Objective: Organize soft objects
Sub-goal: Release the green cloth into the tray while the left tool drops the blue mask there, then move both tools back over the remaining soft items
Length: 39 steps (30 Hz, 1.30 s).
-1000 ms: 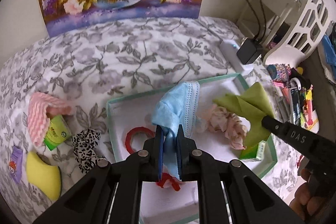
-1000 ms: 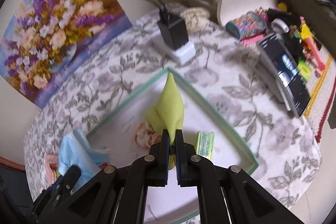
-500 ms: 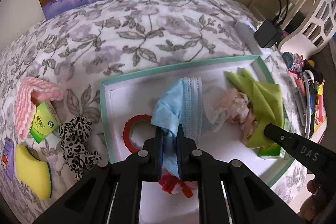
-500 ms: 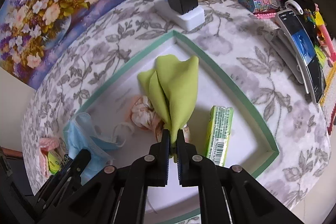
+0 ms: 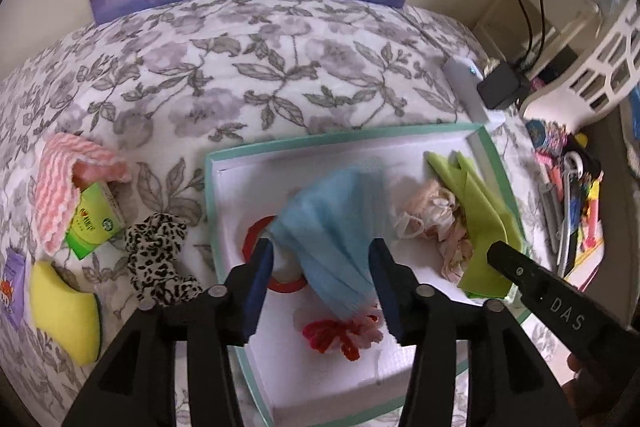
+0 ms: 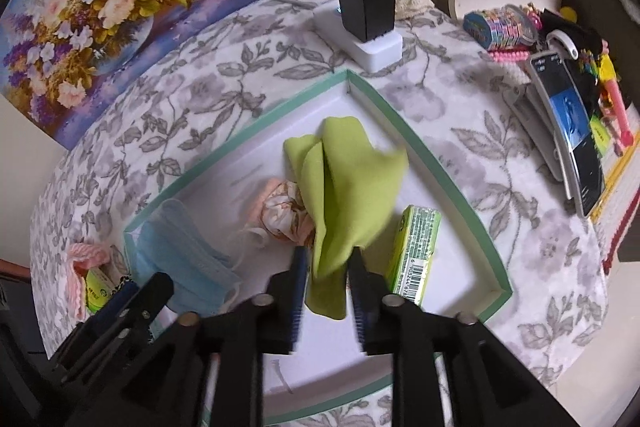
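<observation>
A white tray with a teal rim point(image 5: 320, 143) lies on the flowered cloth. My left gripper point(image 5: 320, 255) hangs over it with its jaws opening. The blue face mask point(image 5: 332, 219) sags loose between them onto the tray floor and a red ring point(image 5: 256, 231). In the right wrist view my right gripper point(image 6: 327, 267) is also opening. The green cloth point(image 6: 348, 179) droops between its fingers, and the pads no longer press it. A floral scrunchie point(image 6: 284, 211) lies beside the cloth, and a red and pink scrunchie point(image 5: 340, 335) lies near the left fingers.
A green gum pack point(image 6: 416, 255) lies in the tray. Left of the tray are a pink cloth point(image 5: 60, 187), a green tissue pack point(image 5: 92, 223), a leopard scrunchie point(image 5: 156, 251) and a yellow sponge point(image 5: 64, 311). A power strip with black adapter point(image 6: 364, 7) and a phone point(image 6: 572, 131) are at the right.
Both grippers were shut, the left on the mask and the right on the green cloth; both have now spread their jaws. Mask and cloth have slumped lower into the tray.
</observation>
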Each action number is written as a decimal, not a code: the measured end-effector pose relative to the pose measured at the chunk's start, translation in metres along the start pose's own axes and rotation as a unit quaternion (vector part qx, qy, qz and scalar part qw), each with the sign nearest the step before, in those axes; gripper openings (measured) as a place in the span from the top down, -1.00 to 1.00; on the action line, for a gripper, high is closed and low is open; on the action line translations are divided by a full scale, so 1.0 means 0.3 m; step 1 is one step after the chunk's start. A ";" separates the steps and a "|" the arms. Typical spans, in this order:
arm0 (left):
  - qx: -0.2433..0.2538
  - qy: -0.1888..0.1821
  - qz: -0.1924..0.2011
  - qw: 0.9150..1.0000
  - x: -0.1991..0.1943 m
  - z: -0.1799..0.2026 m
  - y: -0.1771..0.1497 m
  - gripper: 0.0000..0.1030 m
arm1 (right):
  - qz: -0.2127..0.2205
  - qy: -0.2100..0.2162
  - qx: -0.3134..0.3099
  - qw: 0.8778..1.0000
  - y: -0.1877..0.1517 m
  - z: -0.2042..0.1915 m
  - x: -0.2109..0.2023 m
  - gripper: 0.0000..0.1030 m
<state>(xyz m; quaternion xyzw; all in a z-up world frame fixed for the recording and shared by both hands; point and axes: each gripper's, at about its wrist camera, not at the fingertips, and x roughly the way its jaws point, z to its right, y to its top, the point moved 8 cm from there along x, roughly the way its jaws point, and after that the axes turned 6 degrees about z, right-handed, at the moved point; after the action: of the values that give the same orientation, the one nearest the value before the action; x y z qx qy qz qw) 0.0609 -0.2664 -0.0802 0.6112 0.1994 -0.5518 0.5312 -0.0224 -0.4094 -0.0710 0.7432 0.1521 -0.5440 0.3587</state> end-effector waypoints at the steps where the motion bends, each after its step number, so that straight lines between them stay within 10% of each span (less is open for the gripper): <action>1: -0.008 -0.001 0.002 1.000 -0.012 -0.012 0.006 -0.08 | 0.002 0.000 -0.002 1.000 0.002 -0.002 -0.007 0.46; 12: -0.056 0.041 0.010 0.998 -0.068 -0.153 0.037 -0.33 | 0.019 0.003 -0.019 1.000 0.001 -0.027 -0.048 -0.16; 15: -0.059 0.059 0.001 0.997 -0.058 -0.183 0.030 -0.72 | 0.014 0.000 -0.025 1.000 -0.009 -0.030 -0.035 -0.31; 28: -0.069 0.092 -0.019 0.993 -0.016 -0.244 0.001 -0.92 | 0.010 -0.020 -0.046 0.999 -0.022 -0.030 0.000 -1.00; 39: -0.089 0.112 -0.020 0.990 -0.020 -0.304 -0.005 -0.93 | 0.006 -0.031 -0.049 0.998 -0.022 -0.020 0.009 -1.00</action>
<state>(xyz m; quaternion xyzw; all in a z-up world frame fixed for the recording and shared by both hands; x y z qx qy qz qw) 0.0999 -0.1846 -0.0912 0.6153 0.3182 -0.4708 0.5464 -0.0212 -0.4011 -0.0750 0.7082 0.1630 -0.5563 0.4029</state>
